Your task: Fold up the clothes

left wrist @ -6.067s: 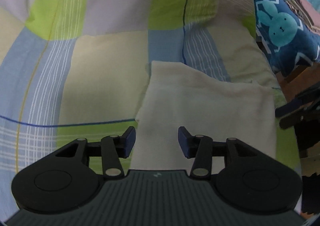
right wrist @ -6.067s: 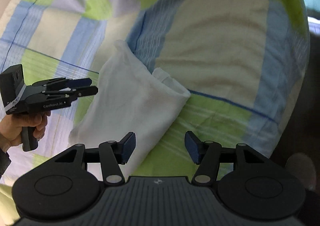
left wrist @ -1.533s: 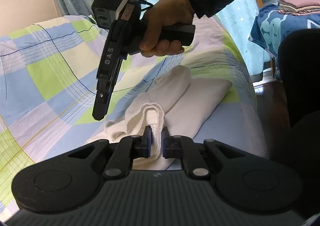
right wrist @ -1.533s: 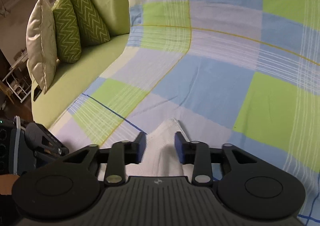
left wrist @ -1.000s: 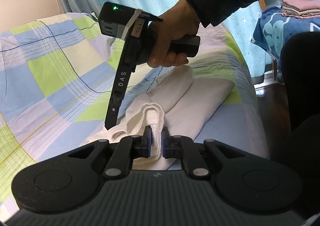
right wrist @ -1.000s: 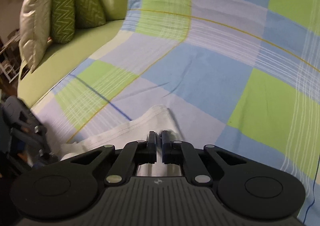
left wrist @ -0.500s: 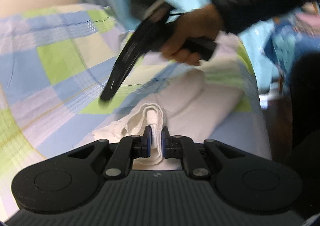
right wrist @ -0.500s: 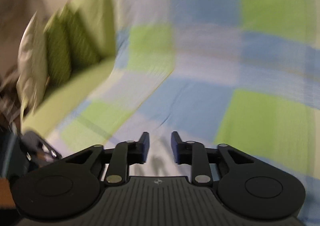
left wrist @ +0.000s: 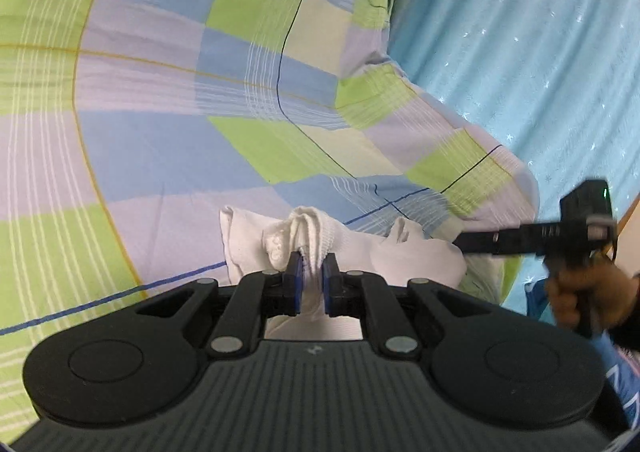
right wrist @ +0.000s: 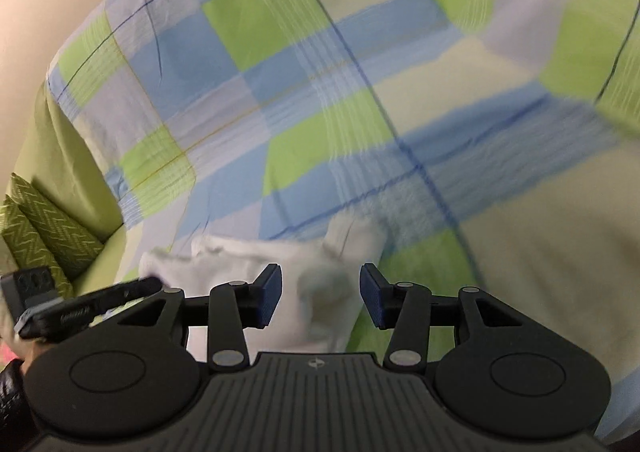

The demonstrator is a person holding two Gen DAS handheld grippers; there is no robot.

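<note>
**Left tongs pinch the white garment on the bed; right tongs spread above it**

The left tongs [left wrist: 311, 279] are pressed together on a bunched ribbed fold of the white garment [left wrist: 416, 258], which rises between the blue pads [left wrist: 293, 284]. The garment lies rumpled on the checked bedspread [left wrist: 168, 140] of blue, green and lilac squares, near the bed's right edge in the left wrist view. To the right of it, a hand [left wrist: 588, 292] grips the other tool's handle, its black fingers pointing left toward the cloth; that tool is blurred. A light blue curtain [left wrist: 520, 32] hangs beyond the bed.

In the right wrist view, the right tongs [right wrist: 320, 298] are spread wide, with nothing between the pads, over the white garment [right wrist: 320, 272]. At the left edge sit green zigzag cushions [right wrist: 44, 224] on a green sofa seat. This view is somewhat blurred.
</note>
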